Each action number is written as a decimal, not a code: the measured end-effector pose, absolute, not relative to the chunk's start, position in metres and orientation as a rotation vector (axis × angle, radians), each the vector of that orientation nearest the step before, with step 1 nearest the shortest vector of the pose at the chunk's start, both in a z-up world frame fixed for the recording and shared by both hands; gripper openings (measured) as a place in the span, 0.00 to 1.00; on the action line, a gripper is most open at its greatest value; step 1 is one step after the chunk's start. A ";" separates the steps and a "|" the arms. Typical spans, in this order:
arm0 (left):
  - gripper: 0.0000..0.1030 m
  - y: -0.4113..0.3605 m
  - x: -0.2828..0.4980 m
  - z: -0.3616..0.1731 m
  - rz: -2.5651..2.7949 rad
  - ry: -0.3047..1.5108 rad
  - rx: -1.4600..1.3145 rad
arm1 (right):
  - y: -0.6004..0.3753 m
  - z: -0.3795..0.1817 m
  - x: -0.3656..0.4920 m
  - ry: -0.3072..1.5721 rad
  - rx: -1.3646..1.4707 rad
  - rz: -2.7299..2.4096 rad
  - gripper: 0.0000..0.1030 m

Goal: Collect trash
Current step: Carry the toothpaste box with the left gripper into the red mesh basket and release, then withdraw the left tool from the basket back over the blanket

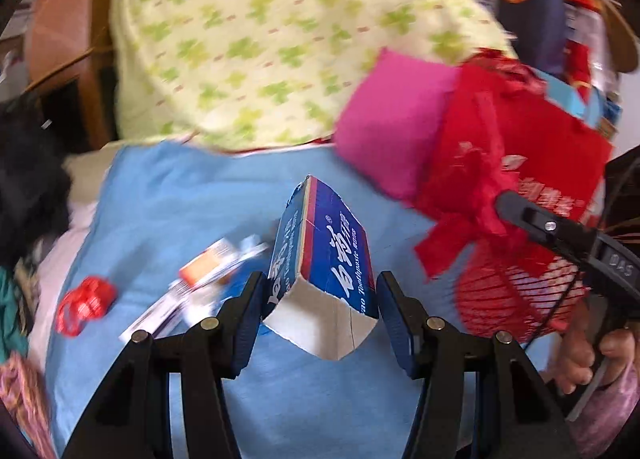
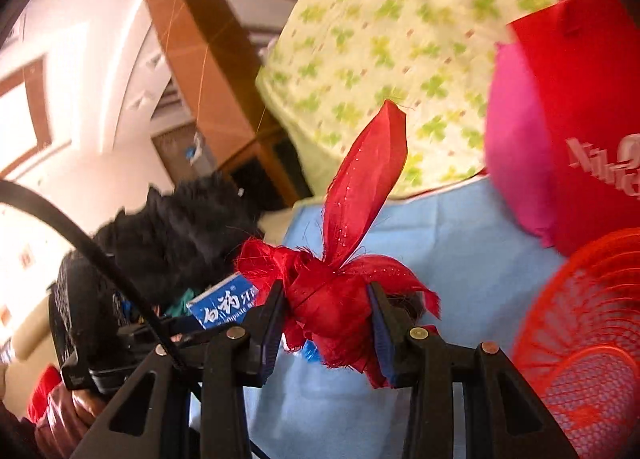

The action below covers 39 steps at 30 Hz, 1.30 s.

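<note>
Trash is held in both grippers at this moment, above a blue cloth spread over what appears to be a bed. Taken from the left: a crumpled red wrapper lies on the cloth at the far left, apart from everything else, and just right of it a blurred white-and-orange packet lies flat, partly behind the left finger. The left gripper is pinching a blue toothpaste box, torn open at its near end, both pads against its sides; the box stands lifted off the cloth, tilted away from the camera. Further right, the right gripper is clamped on a frayed red ribbon, knotted into a bow with one loop sticking up. At the far right a red mesh basket rests on the cloth below a red bag and a pink cushion; a clover-print pillow lies behind. Judged step: both items are picked and in carry, with deposit not yet made. The basket looks the likely receptacle, though that is inference. The next move calls for bringing each gripper over its rim before releasing; the ribbon's loose threads may cling to the pads. The wrapper and packet remain uncollected.
</note>
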<state>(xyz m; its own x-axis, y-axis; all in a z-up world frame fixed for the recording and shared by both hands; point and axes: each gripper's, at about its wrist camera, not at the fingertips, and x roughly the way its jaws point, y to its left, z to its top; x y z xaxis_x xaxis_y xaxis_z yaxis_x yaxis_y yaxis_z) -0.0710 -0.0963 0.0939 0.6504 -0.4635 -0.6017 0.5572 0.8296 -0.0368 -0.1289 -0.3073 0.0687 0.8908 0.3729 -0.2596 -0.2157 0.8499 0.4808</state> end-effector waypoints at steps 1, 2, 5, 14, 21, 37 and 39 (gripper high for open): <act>0.56 -0.106 -0.074 0.097 -0.603 0.632 0.163 | -0.316 0.071 -0.136 0.340 0.472 0.304 0.41; 0.56 -0.118 -0.078 0.100 -0.631 0.627 0.168 | -0.323 0.073 -0.141 0.329 0.481 0.292 0.41; 0.56 -0.150 -0.085 0.106 -0.706 0.624 0.178 | -0.348 0.075 -0.162 0.294 0.516 0.245 0.42; 0.57 -0.231 -0.118 0.108 -0.873 0.639 0.214 | -0.423 0.066 -0.211 0.214 0.644 0.093 0.44; 0.64 -0.277 -0.127 0.097 -0.950 0.687 0.225 | -0.468 0.060 -0.240 0.163 0.789 -0.003 0.52; 0.71 -0.256 -0.115 0.082 -0.856 0.740 0.219 | -0.458 0.064 -0.238 0.192 0.730 -0.028 0.64; 0.72 -0.245 -0.110 0.085 -0.840 0.735 0.198 | -0.452 0.066 -0.237 0.178 0.718 -0.018 0.64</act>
<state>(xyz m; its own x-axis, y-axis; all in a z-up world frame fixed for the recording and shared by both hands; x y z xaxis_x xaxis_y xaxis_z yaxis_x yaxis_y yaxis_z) -0.1097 -0.2453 0.0853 0.4413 -0.6058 -0.6619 0.7364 0.6661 -0.1187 -0.2371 -0.4519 0.0663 0.9847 0.0448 -0.1684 0.0774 0.7537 0.6527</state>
